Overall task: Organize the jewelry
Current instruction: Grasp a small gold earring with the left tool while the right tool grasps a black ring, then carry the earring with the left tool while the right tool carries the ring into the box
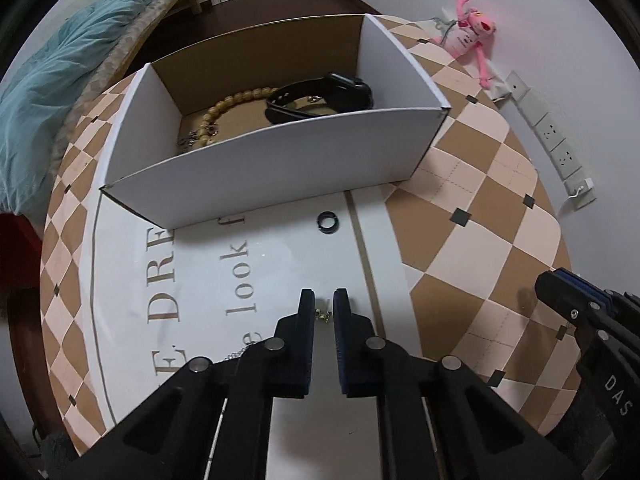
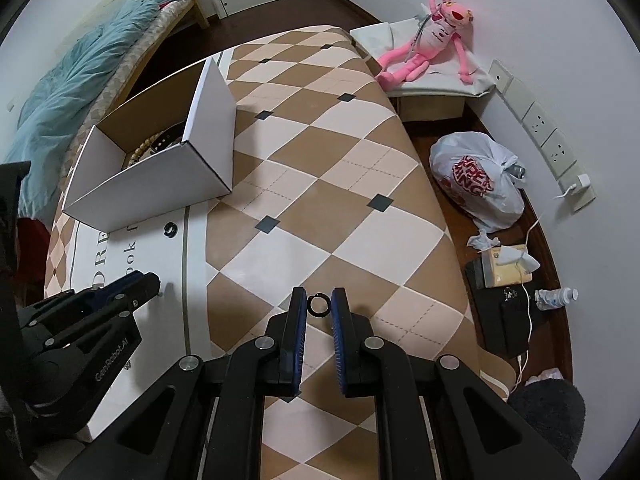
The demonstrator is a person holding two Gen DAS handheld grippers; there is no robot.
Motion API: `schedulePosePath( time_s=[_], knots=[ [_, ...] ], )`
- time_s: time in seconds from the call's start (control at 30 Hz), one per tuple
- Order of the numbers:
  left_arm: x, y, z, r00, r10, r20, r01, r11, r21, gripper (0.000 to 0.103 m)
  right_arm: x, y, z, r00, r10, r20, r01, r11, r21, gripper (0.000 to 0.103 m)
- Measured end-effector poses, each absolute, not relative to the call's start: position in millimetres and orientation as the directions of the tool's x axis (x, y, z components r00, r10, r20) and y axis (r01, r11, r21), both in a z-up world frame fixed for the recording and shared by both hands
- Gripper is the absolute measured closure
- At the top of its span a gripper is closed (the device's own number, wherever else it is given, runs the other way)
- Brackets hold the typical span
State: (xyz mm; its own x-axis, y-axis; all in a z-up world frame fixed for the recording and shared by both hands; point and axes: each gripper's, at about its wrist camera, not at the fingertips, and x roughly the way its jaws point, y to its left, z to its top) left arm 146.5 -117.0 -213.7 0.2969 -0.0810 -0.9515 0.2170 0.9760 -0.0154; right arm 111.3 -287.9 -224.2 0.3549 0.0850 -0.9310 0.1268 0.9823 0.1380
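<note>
- Right wrist view: my right gripper (image 2: 319, 305) has a black ring (image 2: 319, 305) sitting between its fingertips, jaws closed in on it from both sides, above the checkered cloth (image 2: 340, 168).
- Left wrist view: my left gripper (image 1: 323, 308) is down over the white printed panel (image 1: 280, 264), jaws narrowly apart around a small gold piece (image 1: 323, 315); I can't tell if the pads actually touch it. A thin chain (image 1: 236, 354) trails out to the left under the finger.
- A second black ring (image 1: 328, 223) lies on that panel, just in front of the box (image 1: 280, 168), not touching it.
- Inside the box I see a bead bracelet (image 1: 224, 108) on the left and a black strap (image 1: 320, 98) on the right, close beside each other.
- My right gripper (image 1: 576, 312) shows at the right edge of the left view, well apart from the left one.
- Beyond the table: pink plush (image 2: 424, 40) on a cushion by the wall, a plastic bag (image 2: 476, 184) on the floor, a blue blanket (image 2: 80, 92) on the bed.
</note>
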Motion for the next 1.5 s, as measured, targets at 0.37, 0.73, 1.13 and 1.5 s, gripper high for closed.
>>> schedulePosePath(
  time_s=[0.37,0.73,1.13,1.5],
  knots=[
    [138.9,-91.5,-169.1,0.346,-0.181,-0.921,0.195,0.974,-0.118,0.097,112.5,-287.9,-188.8,0.414,0.139,-0.900,0.117,0.972,0.204,0.090],
    [178.3,-37.8,-95.1,0.433,-0.266,-0.861,0.124,0.964,-0.236,0.097,151.5,-263.1,-136.8,0.463,0.274,-0.843,0.033,0.945,0.325,0.090],
    [253.3,-18.9,-116.5,0.352,-0.240,-0.905,0.071,0.971,-0.229,0.097,257.5,-201.6,-151.3,0.337,0.307,-0.890,-0.075,0.951,0.300,0.090],
    [282.5,-16.3,-123.3,0.309,-0.169,-0.936,0.044,0.986,-0.163,0.090,301.4,-190.4,-184.1,0.193,0.277,-0.941,-0.081,0.961,0.266,0.081]
  ],
)
